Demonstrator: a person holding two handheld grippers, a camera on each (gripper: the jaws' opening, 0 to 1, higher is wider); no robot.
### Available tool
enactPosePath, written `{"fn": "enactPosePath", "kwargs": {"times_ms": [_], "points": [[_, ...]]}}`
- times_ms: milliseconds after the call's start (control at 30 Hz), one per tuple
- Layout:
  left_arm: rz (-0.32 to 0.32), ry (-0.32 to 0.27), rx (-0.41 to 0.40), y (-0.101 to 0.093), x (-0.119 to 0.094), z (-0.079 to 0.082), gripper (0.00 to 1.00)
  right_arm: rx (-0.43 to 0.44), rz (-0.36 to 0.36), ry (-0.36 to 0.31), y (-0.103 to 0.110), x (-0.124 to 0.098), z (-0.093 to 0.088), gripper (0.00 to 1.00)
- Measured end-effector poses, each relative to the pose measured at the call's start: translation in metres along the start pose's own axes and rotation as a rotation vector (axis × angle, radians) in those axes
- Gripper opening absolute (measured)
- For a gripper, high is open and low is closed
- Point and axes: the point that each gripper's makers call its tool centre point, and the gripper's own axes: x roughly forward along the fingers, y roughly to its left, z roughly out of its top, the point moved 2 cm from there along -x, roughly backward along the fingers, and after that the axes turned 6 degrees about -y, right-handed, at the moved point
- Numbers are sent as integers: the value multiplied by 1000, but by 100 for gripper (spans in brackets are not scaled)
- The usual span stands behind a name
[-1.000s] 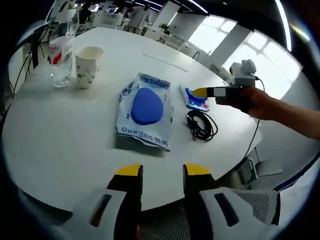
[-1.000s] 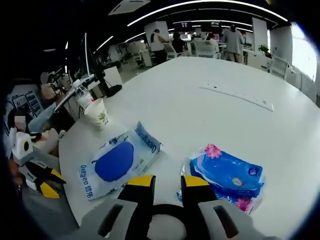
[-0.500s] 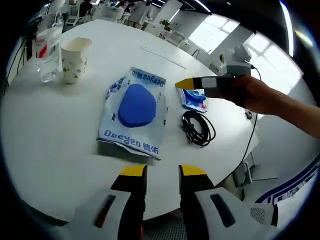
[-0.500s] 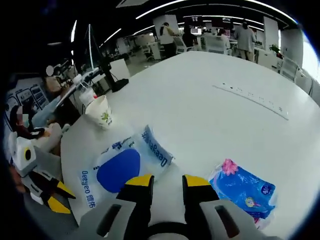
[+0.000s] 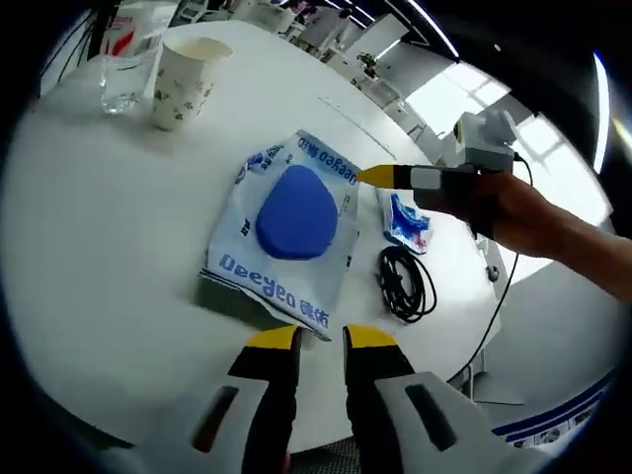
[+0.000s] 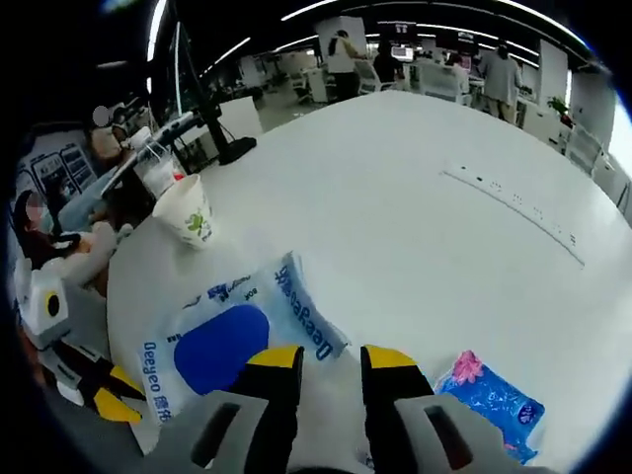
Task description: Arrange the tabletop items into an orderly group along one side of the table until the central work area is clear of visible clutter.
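Observation:
A white and blue wet-wipe pack (image 5: 291, 232) lies flat mid-table, right in front of my left gripper (image 5: 322, 340), whose jaws stand open by a narrow gap with nothing between them. My right gripper (image 5: 380, 177), held by a hand, hovers at the pack's far right edge. In the right gripper view the same wipe pack (image 6: 232, 336) sits just ahead and left of my right gripper (image 6: 332, 357), which is open and empty. A small blue tissue pack (image 5: 407, 219) (image 6: 489, 400) and a coiled black cable (image 5: 405, 283) lie beside the wipe pack.
A paper cup (image 5: 188, 69) (image 6: 190, 212) and a clear water bottle (image 5: 128, 54) stand together near the table's edge. A long thin strip (image 6: 513, 202) lies farther across the white table (image 5: 99, 247). The left gripper (image 6: 107, 393) shows at the left edge of the right gripper view. People and desks are behind.
My left gripper's jaws have narrowed and its view has come closer to the wipe pack. My right gripper has swung from over the tissue pack toward the wipe pack's edge.

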Motion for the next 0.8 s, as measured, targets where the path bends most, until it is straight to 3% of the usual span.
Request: {"fn": "enactPosePath", "kwargs": {"times_ms": [67, 167, 333, 433, 800], "points": [[7, -41, -122, 1, 1, 5, 12, -78, -15, 5, 1, 0, 2, 18], [-3, -16, -66, 2, 1, 2, 10, -118, -3, 18, 6, 6, 2, 19], [-9, -34, -101, 2, 2, 2, 8, -138, 7, 24, 9, 11, 4, 16], [16, -15, -50, 9, 2, -1, 0, -162, 1, 21, 6, 11, 6, 6], [1, -10, -29, 10, 0, -3, 0, -118, 34, -9, 13, -2, -1, 1]]}}
